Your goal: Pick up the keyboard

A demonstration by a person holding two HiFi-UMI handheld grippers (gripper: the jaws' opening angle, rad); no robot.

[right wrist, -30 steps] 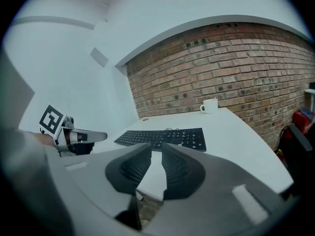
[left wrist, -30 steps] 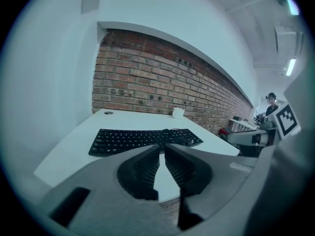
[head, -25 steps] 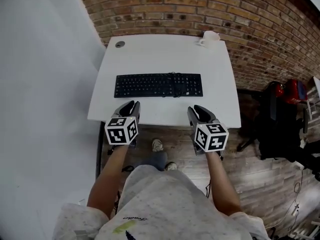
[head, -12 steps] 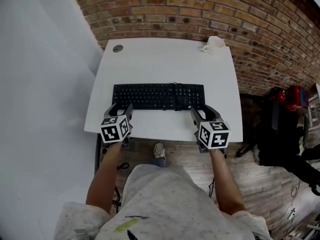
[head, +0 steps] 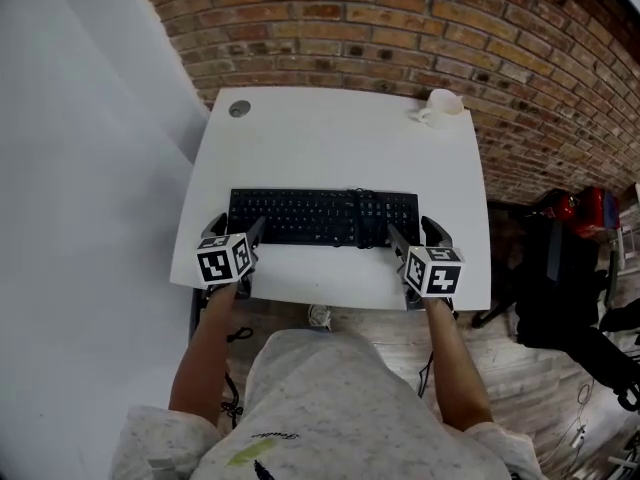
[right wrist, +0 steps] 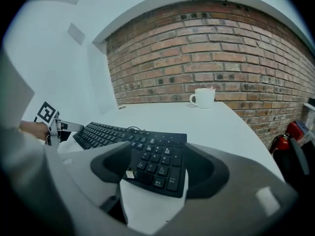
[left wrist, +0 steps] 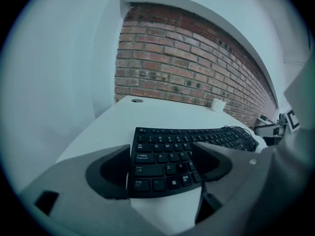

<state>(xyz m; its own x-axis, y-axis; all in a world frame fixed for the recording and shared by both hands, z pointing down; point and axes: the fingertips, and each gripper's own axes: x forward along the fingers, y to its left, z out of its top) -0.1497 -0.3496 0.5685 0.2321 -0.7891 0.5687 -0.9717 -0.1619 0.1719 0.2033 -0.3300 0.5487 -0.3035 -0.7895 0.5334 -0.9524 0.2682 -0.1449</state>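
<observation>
The keyboard (head: 322,217) is a long, black, full-width board with low flat keys printed in white and a number block at its right end. It lies flat on the white bench (head: 330,128), in the near half, with its long side running along the front edge. A thin black cable (head: 358,208) lies bunched on the keys right of the middle, and the right gripper view shows a small pale tab on the front edge near the number block. The left tool (head: 236,230) is at the keyboard's left end and the right tool (head: 416,233) at its right end. Both sets of jaws are wide and opening, each with an end of the keyboard between them and no pad pressing on it, so neither has hold of anything. A white mug (head: 441,106) stands at the far right corner, close to the brick wall (head: 400,28).
</observation>
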